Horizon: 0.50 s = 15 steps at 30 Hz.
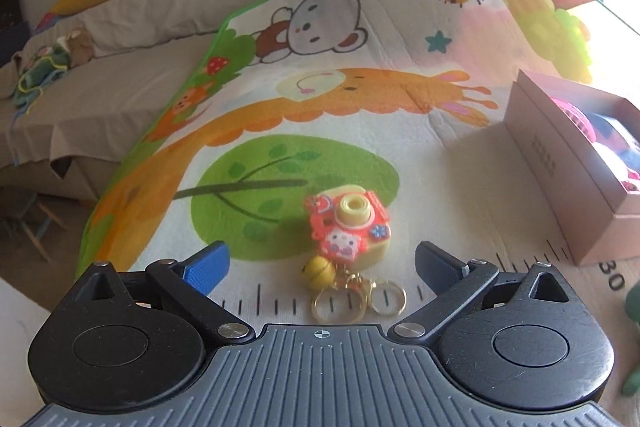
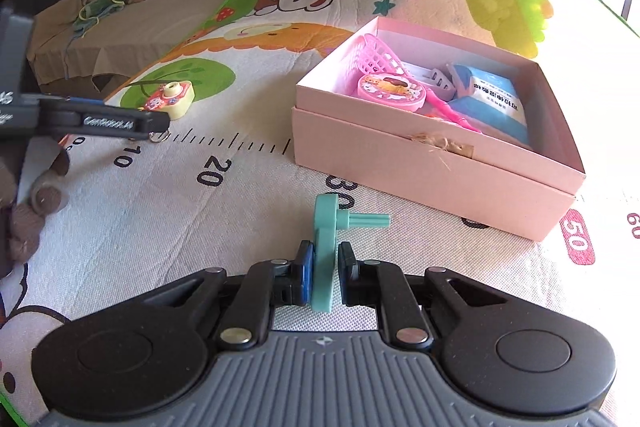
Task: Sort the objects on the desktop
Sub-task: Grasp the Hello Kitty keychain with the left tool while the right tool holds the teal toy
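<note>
Pinching a teal crank [image 2: 326, 247] in my right gripper [image 2: 324, 267], near the pink box [image 2: 420, 163]; my left gripper [image 1: 320, 263] spread before a toy camera keychain [image 1: 348, 227] (slightly blurred, perhaps untouched).

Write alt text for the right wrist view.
The right hand-held gripper clamps a teal peg toy above a cartoon mat. Ahead sits an open pink box of toys; far left, a camera keychain.

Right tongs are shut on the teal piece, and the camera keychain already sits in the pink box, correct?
Not quite. The right wrist view shows the camera keychain still on the mat, outside the pink box. The right tongs do grip the teal piece.
</note>
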{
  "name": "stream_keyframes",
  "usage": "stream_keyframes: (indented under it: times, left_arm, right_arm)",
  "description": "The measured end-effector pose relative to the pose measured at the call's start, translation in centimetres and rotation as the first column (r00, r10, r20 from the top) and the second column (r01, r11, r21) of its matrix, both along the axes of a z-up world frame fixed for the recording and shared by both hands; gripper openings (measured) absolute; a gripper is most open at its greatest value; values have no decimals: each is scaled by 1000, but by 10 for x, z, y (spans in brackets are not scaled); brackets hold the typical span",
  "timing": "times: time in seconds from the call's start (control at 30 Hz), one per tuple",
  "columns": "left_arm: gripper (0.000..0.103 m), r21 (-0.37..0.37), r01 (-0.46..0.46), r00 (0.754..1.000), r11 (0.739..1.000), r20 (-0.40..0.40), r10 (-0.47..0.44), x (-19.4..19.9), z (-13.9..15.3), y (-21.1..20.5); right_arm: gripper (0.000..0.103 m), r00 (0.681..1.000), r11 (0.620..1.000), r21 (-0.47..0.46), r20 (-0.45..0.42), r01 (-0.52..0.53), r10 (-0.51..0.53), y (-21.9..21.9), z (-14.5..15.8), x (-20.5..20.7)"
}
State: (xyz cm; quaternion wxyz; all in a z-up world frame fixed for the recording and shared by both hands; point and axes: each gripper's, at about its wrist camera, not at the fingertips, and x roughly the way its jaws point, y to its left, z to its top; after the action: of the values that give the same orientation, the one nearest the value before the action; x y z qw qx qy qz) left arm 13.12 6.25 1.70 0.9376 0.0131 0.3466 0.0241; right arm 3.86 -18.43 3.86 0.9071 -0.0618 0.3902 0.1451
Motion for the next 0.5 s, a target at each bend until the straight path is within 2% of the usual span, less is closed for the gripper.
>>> stream_keyframes:
  times: [0.03,0.13,0.17,0.2,0.23,0.27,0.3,0.33,0.5]
  left_arm:
    - [102,0,1,1000,1000,-2,-1,7,0,-2]
    - [100,32,0,1000,1000,-3,0,18,-2,-9]
    - [96,42,3,1000,999,-4,-3,21,-4,-11]
    - [90,48,9,1000,999,-10,-9,23,-5,-13]
    - [75,50,15,1000,999,-22,-14,24,-6,-14]
    - [65,45,19,999,999,-30,-18,24,-7,-15]
    - [62,35,28,999,999,-23,-28,22,-7,-15]
    - [53,39,36,999,999,-22,-35,20,-7,-16]
    - [52,51,105,994,993,-28,-103,-2,-5,-26]
  right_arm:
    - [17,1000,1000,3,7,3,-3,-2,1,-2]
    - [36,999,1000,12,32,21,-21,-8,4,-6]
    - [43,999,1000,10,41,29,-29,-10,4,-7]
    - [45,998,999,8,47,36,-36,-11,4,-8]
    - [45,998,999,11,47,42,-42,-14,3,-8]
    - [47,998,999,18,44,46,-47,-15,2,-9]
    - [48,998,998,26,42,54,-55,-18,1,-10]
    - [49,997,998,32,43,59,-61,-20,1,-10]
    - [57,995,995,46,50,84,-86,-27,-1,-15]
